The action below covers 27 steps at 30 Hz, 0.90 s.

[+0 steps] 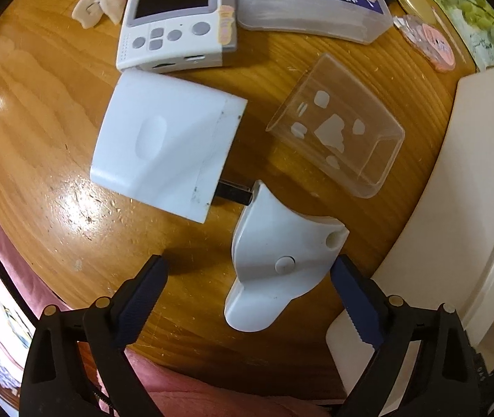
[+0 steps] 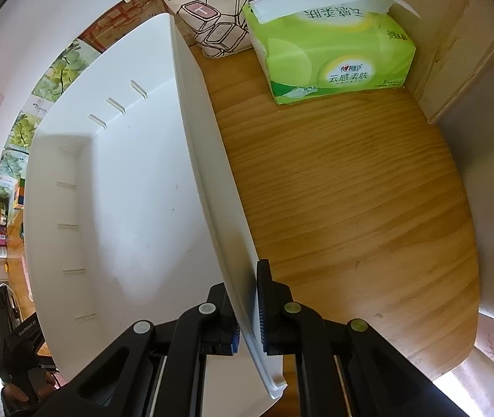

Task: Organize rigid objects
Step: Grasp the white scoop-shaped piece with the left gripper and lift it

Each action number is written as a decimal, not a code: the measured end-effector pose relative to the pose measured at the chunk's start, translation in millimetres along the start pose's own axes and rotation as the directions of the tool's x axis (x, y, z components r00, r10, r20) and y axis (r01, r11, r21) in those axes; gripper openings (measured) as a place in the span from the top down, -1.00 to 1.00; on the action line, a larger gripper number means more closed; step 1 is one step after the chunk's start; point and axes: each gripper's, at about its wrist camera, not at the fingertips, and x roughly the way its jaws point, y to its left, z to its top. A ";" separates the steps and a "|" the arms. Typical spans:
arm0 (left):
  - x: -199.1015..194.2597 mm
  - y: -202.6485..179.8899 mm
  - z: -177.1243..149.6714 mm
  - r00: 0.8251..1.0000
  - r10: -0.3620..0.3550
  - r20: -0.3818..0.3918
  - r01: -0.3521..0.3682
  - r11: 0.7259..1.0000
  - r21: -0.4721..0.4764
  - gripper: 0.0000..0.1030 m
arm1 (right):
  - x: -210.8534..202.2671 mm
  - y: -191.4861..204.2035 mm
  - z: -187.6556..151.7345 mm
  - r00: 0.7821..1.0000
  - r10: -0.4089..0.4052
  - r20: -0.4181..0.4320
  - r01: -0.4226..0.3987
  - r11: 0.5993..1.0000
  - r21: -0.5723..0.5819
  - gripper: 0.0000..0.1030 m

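Observation:
In the left wrist view my left gripper (image 1: 248,271) is open just above the wooden table, its fingers on either side of a curved white plastic part (image 1: 274,264) with a round button. A white square plug adapter (image 1: 163,146) lies just beyond, its metal prong near the part. A clear plastic cover (image 1: 340,128), a white handheld console (image 1: 174,17) and a translucent box (image 1: 312,0) lie farther off. In the right wrist view my right gripper (image 2: 247,312) is shut on the right wall of a white bin (image 2: 212,180), which is empty inside.
The white bin's edge (image 1: 472,208) shows at the right of the left wrist view. A pink sticker packet (image 1: 430,41) lies beyond the clear cover. A green tissue pack (image 2: 330,45) and a printed cushion (image 2: 219,10) sit at the table's back, by a wooden panel (image 2: 455,52).

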 end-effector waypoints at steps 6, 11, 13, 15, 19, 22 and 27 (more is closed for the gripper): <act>-2.6 -9.2 -1.6 1.000 0.013 0.013 -0.013 0.999 0.043 -0.69 | 5.0 3.4 0.1 1.000 -0.024 -0.015 0.023 1.000 -0.013 0.86; -9.8 -18.5 2.9 0.999 0.003 0.035 -0.006 0.996 0.084 -0.40 | 4.8 1.7 -2.5 1.000 -0.027 -0.014 0.026 0.999 -0.037 0.88; -14.5 -22.0 2.2 0.999 -0.019 0.049 0.014 0.995 0.099 -0.15 | 5.4 3.4 -2.8 0.999 -0.036 -0.009 0.036 0.998 -0.054 0.88; -16.3 -22.2 1.1 0.998 -0.026 0.053 0.020 0.994 0.109 -0.15 | 6.0 6.7 -2.7 0.999 -0.048 0.003 0.048 0.995 -0.084 0.88; -17.5 -19.5 -1.5 0.997 -0.047 0.056 0.041 0.993 0.114 -0.14 | 7.2 8.7 -1.5 0.999 -0.048 0.011 0.049 0.993 -0.112 0.89; -20.0 -13.3 0.7 0.997 -0.067 0.047 0.062 0.992 0.107 -0.14 | 8.1 14.1 -1.1 0.998 -0.052 0.022 0.055 0.987 -0.151 0.89; -32.3 -3.1 0.9 0.996 -0.055 0.071 0.046 0.992 0.116 -0.14 | 5.0 25.2 -4.5 0.995 -0.050 0.091 0.071 0.965 -0.251 0.91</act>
